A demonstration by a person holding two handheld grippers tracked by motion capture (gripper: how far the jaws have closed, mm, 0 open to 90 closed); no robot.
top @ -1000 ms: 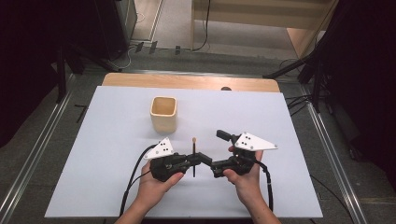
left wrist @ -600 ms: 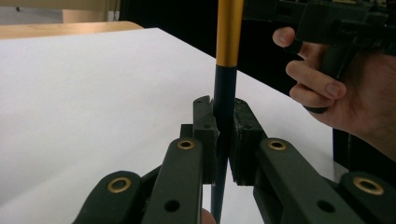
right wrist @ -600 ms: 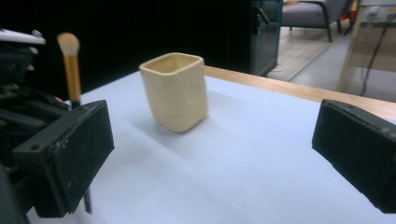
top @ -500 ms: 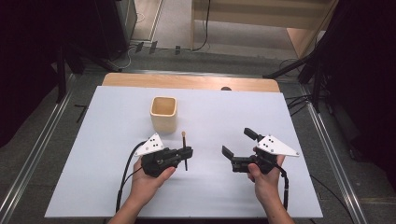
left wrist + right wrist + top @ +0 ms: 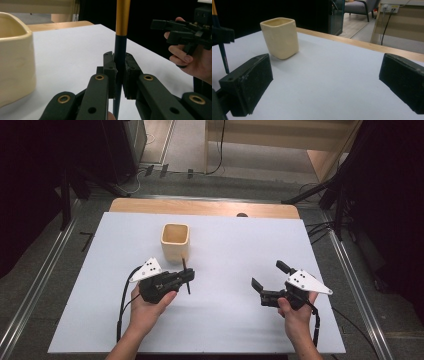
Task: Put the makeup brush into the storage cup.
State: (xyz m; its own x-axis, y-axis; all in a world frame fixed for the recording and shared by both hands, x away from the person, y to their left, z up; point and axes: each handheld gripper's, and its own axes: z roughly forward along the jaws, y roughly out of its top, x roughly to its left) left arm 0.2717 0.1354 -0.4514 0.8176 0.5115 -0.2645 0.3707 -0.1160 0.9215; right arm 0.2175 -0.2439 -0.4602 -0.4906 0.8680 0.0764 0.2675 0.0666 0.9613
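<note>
— While the left gripper (image 5: 186, 277) sits just short of the cream cup (image 5: 175, 241), which step would you say is in hand?

— Carrying, I think. Its fingers (image 5: 110, 72) are clenched on the dark shaft of a pen (image 5: 120, 52), which stands roughly upright between them, its gold upper part rising above the pads. The pen is off the bench (image 5: 225, 320), held just beside the cup's near right corner, a little left of the bench's middle.

— So the pen goes into the cup?

— That's my reading. The cup stands upright toward the far edge, mouth open and apparently empty. The next move would call for lifting the lower tip above the rim, bringing it over the opening, lowering it, and only then letting go. A tilt could catch the rim or tip the cup.

— And the right gripper (image 5: 267, 281)?

— Well apart, near the right-hand side of the bench toward the near edge. Its fingers (image 5: 247, 85) are released, spread wide with bare bench between them, touching nothing. It looks towards the cup from there.

— Idle, then?

— It seems so; the left hand can finish alone.
</note>
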